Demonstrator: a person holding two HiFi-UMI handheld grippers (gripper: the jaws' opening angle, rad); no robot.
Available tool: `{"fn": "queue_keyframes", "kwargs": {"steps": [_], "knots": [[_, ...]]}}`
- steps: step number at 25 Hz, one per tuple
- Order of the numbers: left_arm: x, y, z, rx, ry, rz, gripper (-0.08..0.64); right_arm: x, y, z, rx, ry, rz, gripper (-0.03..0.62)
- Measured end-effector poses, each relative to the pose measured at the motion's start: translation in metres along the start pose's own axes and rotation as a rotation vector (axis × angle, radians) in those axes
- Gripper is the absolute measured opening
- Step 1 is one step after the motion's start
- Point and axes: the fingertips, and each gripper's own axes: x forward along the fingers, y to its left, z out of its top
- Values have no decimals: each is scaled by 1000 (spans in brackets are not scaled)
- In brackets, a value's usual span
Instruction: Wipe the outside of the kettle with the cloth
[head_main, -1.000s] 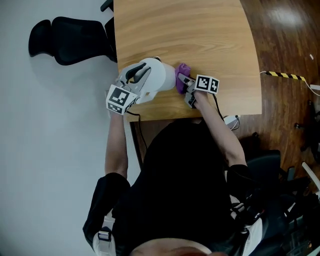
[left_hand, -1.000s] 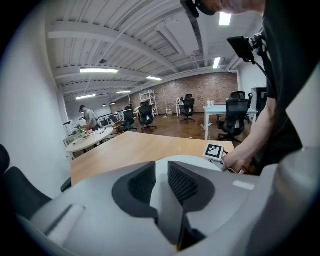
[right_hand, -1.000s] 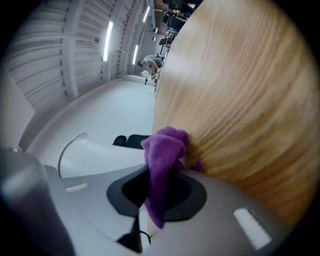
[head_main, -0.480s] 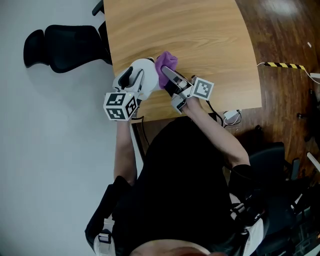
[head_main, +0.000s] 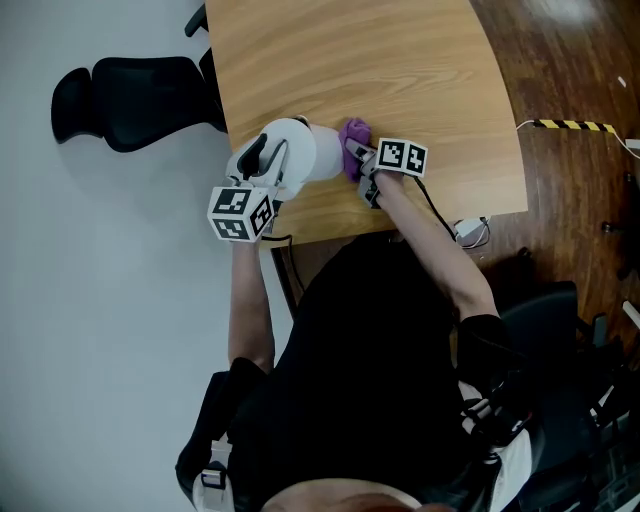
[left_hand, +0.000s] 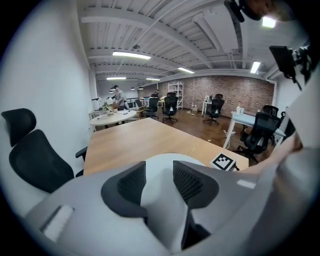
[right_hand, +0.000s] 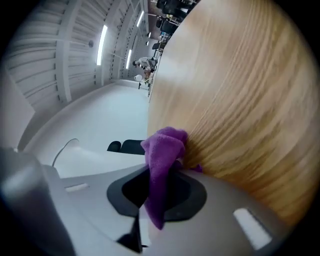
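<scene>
A white kettle (head_main: 308, 150) stands near the front left edge of the wooden table (head_main: 400, 70). My left gripper (head_main: 265, 156) lies over its left side, and the jaws have just been closing. In the left gripper view the kettle's white handle part (left_hand: 161, 172) fills the gap between the pads, so my left gripper (left_hand: 159, 182) is shut on it. My right gripper (head_main: 357, 163) is shut on a purple cloth (head_main: 354, 135) and holds it against the kettle's right side. In the right gripper view the cloth (right_hand: 162, 150) hangs bunched from my right gripper (right_hand: 157, 192), above the tabletop (right_hand: 240, 100).
A black office chair (head_main: 130, 85) stands left of the table. The table's front edge runs just below the kettle. A cable with a plug (head_main: 470, 232) hangs off the front right corner. Yellow-black tape (head_main: 570, 125) marks the wooden floor at right.
The right gripper swept the cloth up over the kettle's top, then came back to its right side. The left gripper rolled on the kettle and stayed in place.
</scene>
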Motion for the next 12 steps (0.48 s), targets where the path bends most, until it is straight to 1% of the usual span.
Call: {"fn": "queue_keyframes", "kwargs": {"steps": [2, 4, 6, 7, 8, 9, 11, 12], "knots": [[3, -2, 1, 64, -7, -86, 146, -4, -1, -9, 5, 1, 0, 48], [7, -3, 3, 107, -19, -178, 147, -9, -6, -24, 8, 40, 4, 48], [10, 1, 4, 107, -18, -221, 162, -13, -9, -39, 26, 92, 25, 48], [12, 2, 4, 105, -14, -223, 161, -17, -3, -40, 37, 85, 56, 49], [13, 2, 4, 107, -13, -216, 166, -23, 13, -32, 41, 42, 110, 49], [14, 2, 4, 114, -14, -206, 166, -32, 40, -17, 34, -29, 190, 49], [15, 2, 5, 127, -21, -192, 166, -54, 120, 17, -31, -175, 399, 48], [15, 1, 5, 128, -24, -190, 166, -65, 165, 29, -85, -220, 512, 48]]}}
